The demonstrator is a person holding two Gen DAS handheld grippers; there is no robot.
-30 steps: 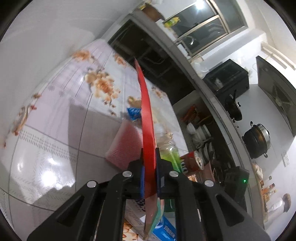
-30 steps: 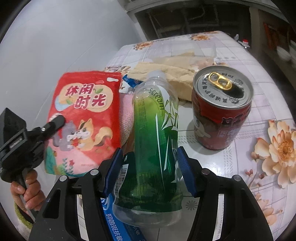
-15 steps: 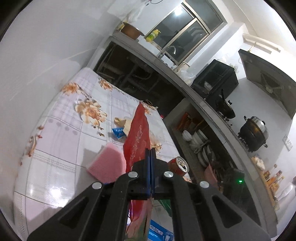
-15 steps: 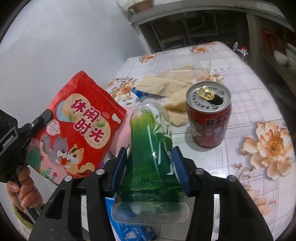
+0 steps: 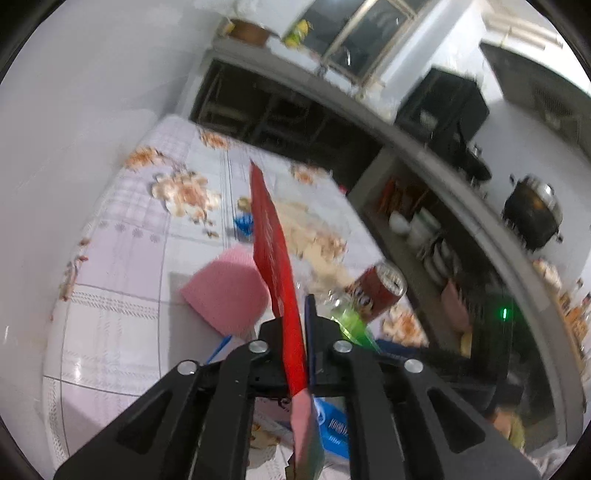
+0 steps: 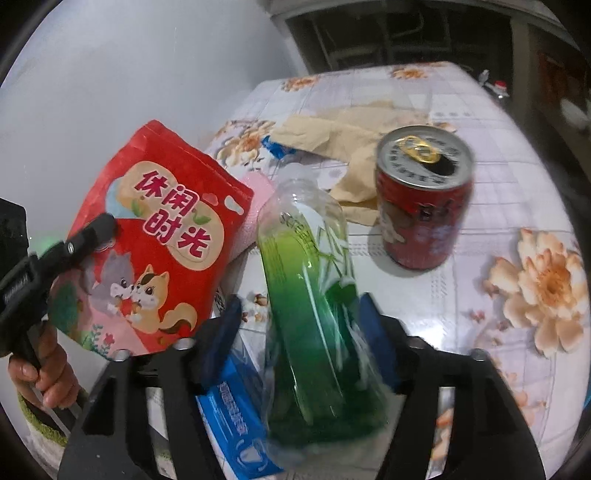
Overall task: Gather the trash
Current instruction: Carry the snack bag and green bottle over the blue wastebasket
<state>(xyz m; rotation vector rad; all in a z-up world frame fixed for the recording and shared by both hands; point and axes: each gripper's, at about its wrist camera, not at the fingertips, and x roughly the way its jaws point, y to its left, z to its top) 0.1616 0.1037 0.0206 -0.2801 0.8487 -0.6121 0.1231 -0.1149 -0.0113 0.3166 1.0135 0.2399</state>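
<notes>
Pinching red snack bag (image 6: 166,229) tight in left gripper (image 5: 299,314), up off floral table (image 6: 509,206).
Just widening right gripper (image 6: 299,321), slack round green bottle (image 6: 306,258) nr red can (image 6: 424,206); kitchen counter (image 5: 369,107), window (image 5: 369,33), black pot (image 5: 533,210) behind.

The left gripper (image 5: 301,332), seen edge-on from its own camera, clamps tight on a red snack pouch (image 6: 155,236), a bare hand (image 6: 40,365) wrapped around its handle. The right gripper (image 6: 299,325) tilts downward, jaws just widened, left pad clear of the green bottle (image 6: 314,295) between them.
</notes>
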